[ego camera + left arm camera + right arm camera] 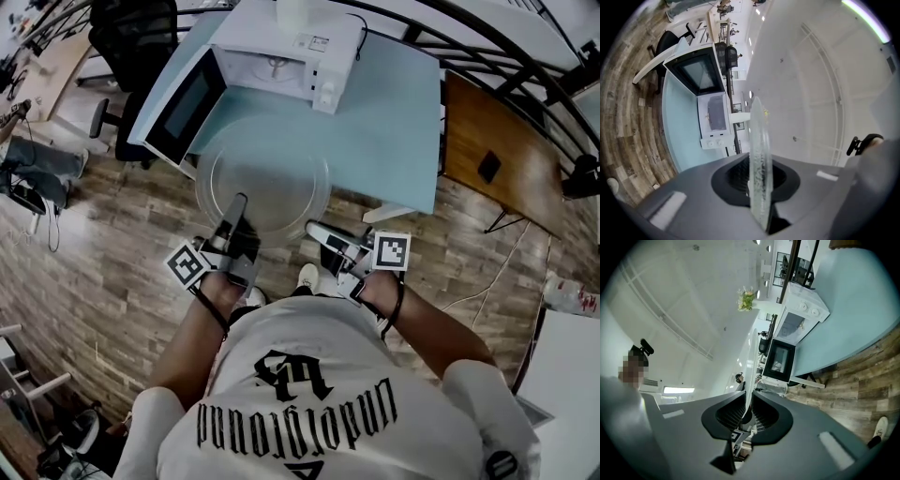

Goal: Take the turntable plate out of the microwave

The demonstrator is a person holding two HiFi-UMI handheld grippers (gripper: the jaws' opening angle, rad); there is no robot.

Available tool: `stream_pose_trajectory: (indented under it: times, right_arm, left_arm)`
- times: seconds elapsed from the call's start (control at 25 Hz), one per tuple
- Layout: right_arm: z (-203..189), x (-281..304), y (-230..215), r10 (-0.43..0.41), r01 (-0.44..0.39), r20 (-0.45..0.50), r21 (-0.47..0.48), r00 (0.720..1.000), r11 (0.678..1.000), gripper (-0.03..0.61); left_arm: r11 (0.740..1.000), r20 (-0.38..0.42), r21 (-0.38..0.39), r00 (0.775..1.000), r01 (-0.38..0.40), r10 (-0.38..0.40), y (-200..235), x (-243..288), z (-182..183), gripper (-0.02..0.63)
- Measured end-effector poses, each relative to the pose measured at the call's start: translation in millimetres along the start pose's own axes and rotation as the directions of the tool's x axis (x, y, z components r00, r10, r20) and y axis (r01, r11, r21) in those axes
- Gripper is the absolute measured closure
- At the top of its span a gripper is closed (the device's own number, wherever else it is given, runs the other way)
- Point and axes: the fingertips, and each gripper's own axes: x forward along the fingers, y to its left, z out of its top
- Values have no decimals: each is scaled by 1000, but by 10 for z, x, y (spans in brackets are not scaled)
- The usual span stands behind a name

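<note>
The round clear glass turntable plate point(262, 178) hangs level in front of me, outside the white microwave point(281, 52), over the near edge of the light blue table point(394, 122). My left gripper point(237, 204) is shut on the plate's near left rim. My right gripper point(315, 229) is shut on its near right rim. In the left gripper view the plate point(759, 150) stands edge-on between the pads of that gripper point(759, 185). In the right gripper view the plate point(751, 364) also runs edge-on through the gripper point(749, 414). The microwave door point(183, 103) is swung wide open to the left.
A black office chair point(131, 42) stands left of the table behind the open door. A brown wooden desk point(497, 155) with a dark object on it adjoins the table on the right. Wood-plank floor lies below me, and a black railing curves behind the table.
</note>
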Motion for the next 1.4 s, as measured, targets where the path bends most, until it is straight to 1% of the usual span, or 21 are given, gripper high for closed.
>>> stream_pose_trajectory:
  times: [0.16,0.36,0.52,0.76,1.04,1.4]
  right_arm:
    - [-232,68,154,-12,12,14,-11,1000,1000,538]
    - [-651,296,375,-20,21,37,-19,999,1000,537]
    - [-747,351,452,-22,23,54,-14,998,1000,537]
    - [-1090,510,644,-23,24,77,-21,997,999,537]
    - [-1395,661,791,-24,26,99,-22,995,999,536]
    - [-1607,829,876,-20,23,116,-22,993,999,535]
  left_arm:
    - [1000,-14,-9,1000,5,-5,-102,-239,54,538]
    - [1000,-34,-19,999,5,-5,-208,-694,232,538]
    - [1000,-45,-15,999,1,-2,-265,-797,288,538]
    - [1000,-67,-26,998,9,-11,-365,-1149,402,538]
    - [1000,-91,-30,996,7,-10,-403,-1465,515,538]
    - [999,-100,-35,995,12,-16,-436,-1693,649,538]
